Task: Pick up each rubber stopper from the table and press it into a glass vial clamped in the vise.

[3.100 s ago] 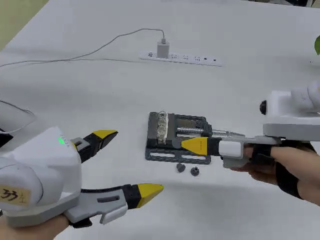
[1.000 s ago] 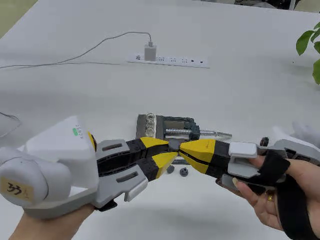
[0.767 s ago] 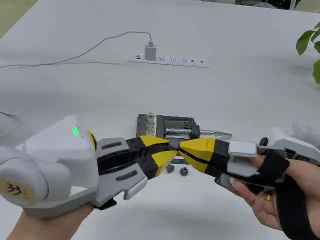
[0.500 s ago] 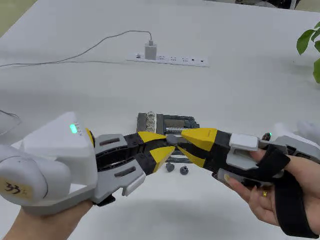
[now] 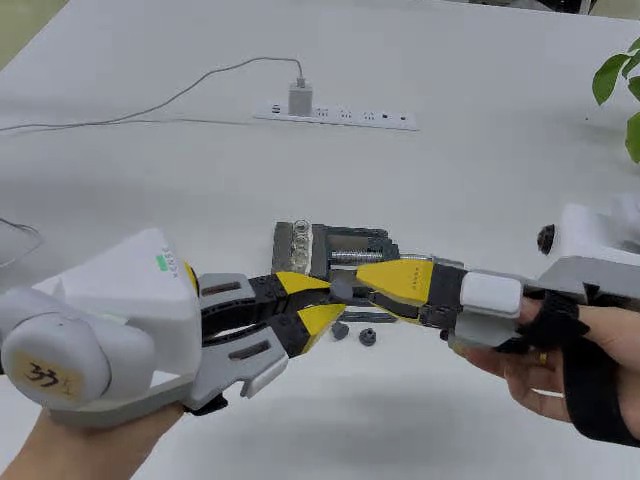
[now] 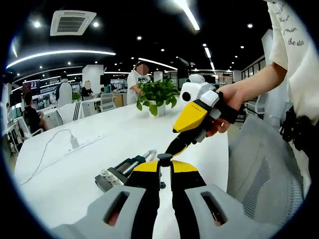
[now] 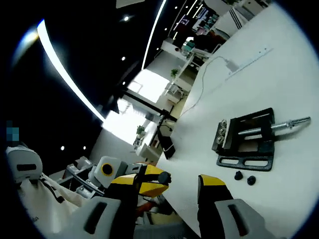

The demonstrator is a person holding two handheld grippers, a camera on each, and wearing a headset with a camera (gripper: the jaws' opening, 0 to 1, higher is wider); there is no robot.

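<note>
My left gripper (image 5: 322, 300) is held above the table's near side, shut on a grey rubber stopper (image 5: 340, 288) that sticks out past its yellow tips (image 6: 164, 158). My right gripper (image 5: 368, 284) comes in from the right with its tips at that stopper, and its jaws stand open (image 7: 173, 181). Behind them sits the black vise (image 5: 345, 245) with glass vials (image 5: 298, 238) clamped at its left end. Two more stoppers (image 5: 340, 330) (image 5: 367, 336) lie on the table just in front of the vise (image 7: 246, 137).
A white power strip (image 5: 335, 117) with a charger and cable lies at the back of the white table (image 5: 150, 200). Plant leaves (image 5: 620, 85) hang at the right edge. An office chair (image 6: 259, 159) and people stand beyond the table.
Three seconds ago the left gripper was open and empty; it now grips a stopper. Over the last second the right gripper's jaws spread apart at the stopper and it rolled, rising slightly.
</note>
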